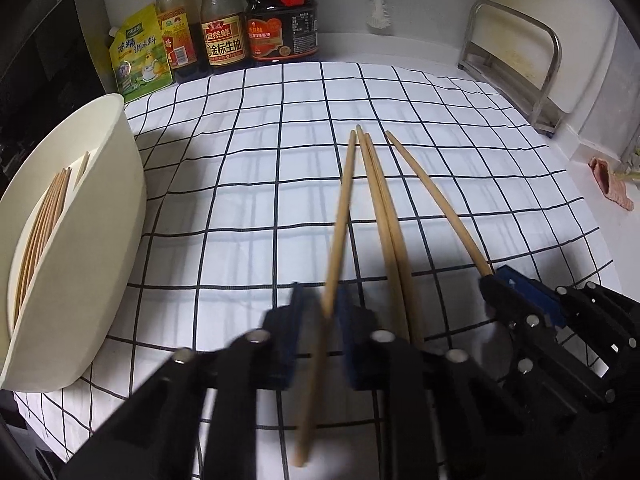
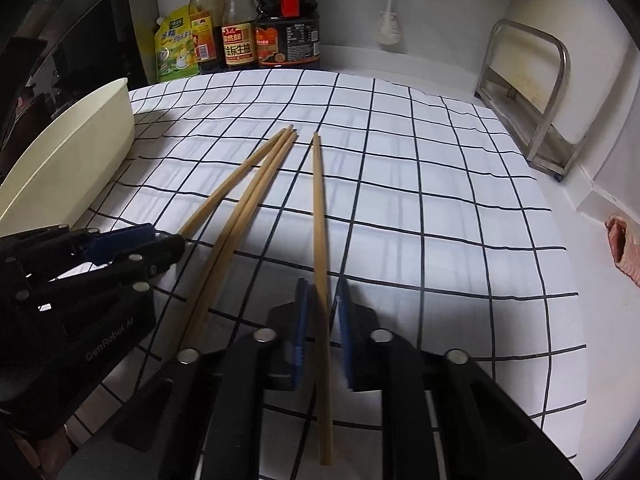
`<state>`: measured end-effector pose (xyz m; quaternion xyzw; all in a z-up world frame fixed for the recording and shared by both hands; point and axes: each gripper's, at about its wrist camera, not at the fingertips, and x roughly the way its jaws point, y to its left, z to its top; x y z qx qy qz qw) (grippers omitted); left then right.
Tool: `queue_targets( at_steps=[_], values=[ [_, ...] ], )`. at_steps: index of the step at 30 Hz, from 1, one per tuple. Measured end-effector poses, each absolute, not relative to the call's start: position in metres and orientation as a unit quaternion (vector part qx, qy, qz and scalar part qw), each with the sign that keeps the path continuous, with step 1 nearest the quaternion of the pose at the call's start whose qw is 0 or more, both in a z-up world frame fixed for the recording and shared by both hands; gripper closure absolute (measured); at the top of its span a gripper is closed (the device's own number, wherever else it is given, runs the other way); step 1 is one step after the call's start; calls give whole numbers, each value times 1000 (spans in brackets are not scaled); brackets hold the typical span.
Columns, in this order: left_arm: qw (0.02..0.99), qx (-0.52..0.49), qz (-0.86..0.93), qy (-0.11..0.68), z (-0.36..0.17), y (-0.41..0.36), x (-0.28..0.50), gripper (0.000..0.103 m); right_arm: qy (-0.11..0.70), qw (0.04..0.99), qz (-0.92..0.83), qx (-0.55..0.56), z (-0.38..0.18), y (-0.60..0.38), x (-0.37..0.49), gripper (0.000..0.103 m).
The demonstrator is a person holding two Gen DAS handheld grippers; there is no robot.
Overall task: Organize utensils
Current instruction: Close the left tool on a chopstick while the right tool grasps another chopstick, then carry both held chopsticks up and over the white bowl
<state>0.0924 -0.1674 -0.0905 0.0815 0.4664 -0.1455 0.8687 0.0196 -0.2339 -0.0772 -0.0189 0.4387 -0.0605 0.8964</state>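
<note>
1. Far left: a cream plastic tub point(image 1: 100, 240) sits on the checked cloth point(image 1: 240, 200), tipped on its side. Several bamboo chopsticks point(image 1: 40, 232) lie bundled inside it.
2. Back left, against the wall: a yellow-green seasoning pouch point(image 1: 138, 56), then three sauce bottles point(image 1: 222, 28) in a row.
3. Left gripper point(image 1: 318, 312): its blue-padded fingers are closed around the leftmost chopstick point(image 1: 342, 216). The stick passes between the pads, its tip pointing away.
4. Centre: a pair of chopsticks point(image 1: 380, 208) lies side by side on the cloth, not gripped by either tool. All four tips converge near mid-cloth.
5. Right gripper point(image 2: 322, 304): fingers straddle the rightmost chopstick point(image 2: 319, 208). The pads sit close on both sides, but contact is blurred; whether it is clamped I cannot tell.
6. In the left view this gripper appears at lower right point(image 1: 504, 280), at that stick's near end.
7. Far right: a steel rack point(image 2: 532, 96) stands by the wall; a pink cloth point(image 2: 620, 248) lies on the counter edge.
</note>
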Motion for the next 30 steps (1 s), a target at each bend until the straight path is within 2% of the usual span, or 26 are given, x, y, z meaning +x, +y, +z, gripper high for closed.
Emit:
queue_targets(
  at_steps=[9, 18, 23, 30],
  values=[
    [863, 41, -164, 476, -80, -147, 85, 96, 422, 904, -34, 55, -68, -246, 14, 97],
    [887, -3, -185, 424, -19, -98, 69, 96, 368, 921, 9, 127, -26, -233, 1, 97],
    [903, -31, -165, 395, 11, -45, 75, 96, 350, 925, 47, 138, -1, -191, 16, 97],
    [918, -47, -105, 380, 23, 37, 92, 96, 347, 926, 106, 106, 23, -101, 62, 97]
  ],
)
